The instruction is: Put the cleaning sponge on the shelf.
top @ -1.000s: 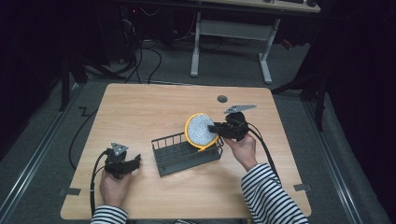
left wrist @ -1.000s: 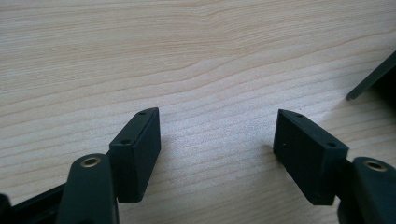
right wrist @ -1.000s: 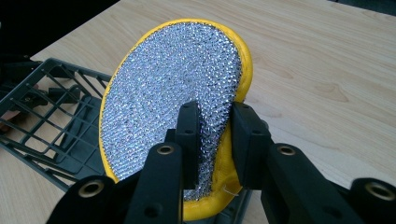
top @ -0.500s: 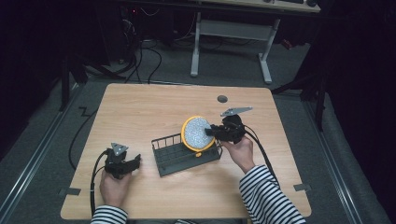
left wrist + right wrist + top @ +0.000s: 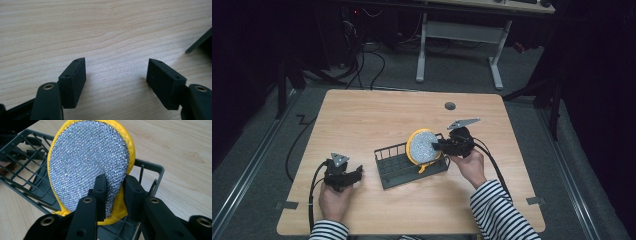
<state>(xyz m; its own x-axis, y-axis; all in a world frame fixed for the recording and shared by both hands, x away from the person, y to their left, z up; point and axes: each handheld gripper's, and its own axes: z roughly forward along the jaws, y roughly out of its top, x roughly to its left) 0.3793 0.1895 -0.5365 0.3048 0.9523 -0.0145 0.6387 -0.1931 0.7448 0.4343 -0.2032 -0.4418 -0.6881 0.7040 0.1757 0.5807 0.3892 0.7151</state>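
A: The right gripper has its fingers pinched on the lower edge of the scouring pad, the round one with the silver mesh face and yellow rim. The pad stands on edge at the right end of the dark wire basket, partly inside it

B: So the step looks like setting the pad down into the basket. How should it go?

A: I'd keep the pinch firm near the rim and lower the pad straight between the basket's walls, so the yellow edge doesn't catch on the near wall. Only let the fingers part once the pad leans on the bars or rests on the basket floor, otherwise it may tip out over the right end onto the wooden surface

B: And the other hand?

A: The left gripper sits on the surface just left of the basket, fingers wide apart with nothing between them. It could steady the basket if the pad drags it

B: Any brand, label or writing?

A: None that I can read, neither on the pad, nor on the basket, nor on the grippers
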